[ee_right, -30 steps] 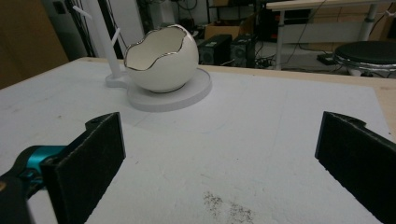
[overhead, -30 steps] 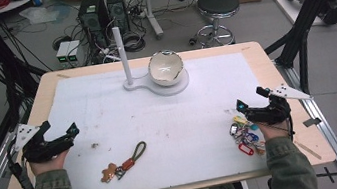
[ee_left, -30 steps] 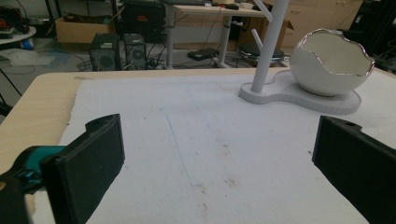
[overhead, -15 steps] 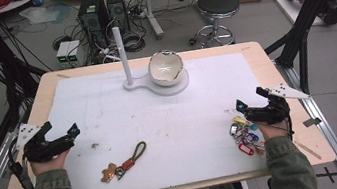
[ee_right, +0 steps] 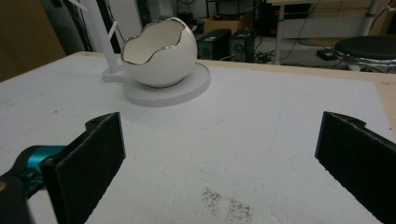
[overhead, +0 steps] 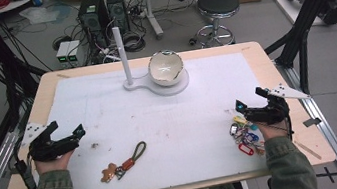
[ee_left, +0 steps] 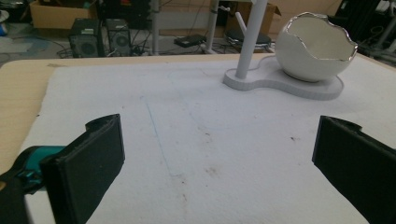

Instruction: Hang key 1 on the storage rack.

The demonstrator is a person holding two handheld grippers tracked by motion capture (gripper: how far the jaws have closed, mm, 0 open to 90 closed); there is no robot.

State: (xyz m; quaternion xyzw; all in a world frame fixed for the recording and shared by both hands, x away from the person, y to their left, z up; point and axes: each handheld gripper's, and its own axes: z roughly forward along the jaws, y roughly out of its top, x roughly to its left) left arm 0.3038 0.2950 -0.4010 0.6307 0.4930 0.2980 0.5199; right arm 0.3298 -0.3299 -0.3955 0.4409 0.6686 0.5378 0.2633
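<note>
A white eggshell-shaped bowl sits on a white stand base with an upright post at the back middle of the white mat. A keychain with a brown strap and a bear charm lies front left of centre. A bunch of keys with coloured tags lies front right. My left gripper rests open at the mat's left edge. Just above the key bunch, my right gripper is open. Nothing sits between either pair of jaws.
The wooden table ends just past the mat on every side. Black frame legs rise at the right and left. Computers, cables and a stool stand on the floor behind.
</note>
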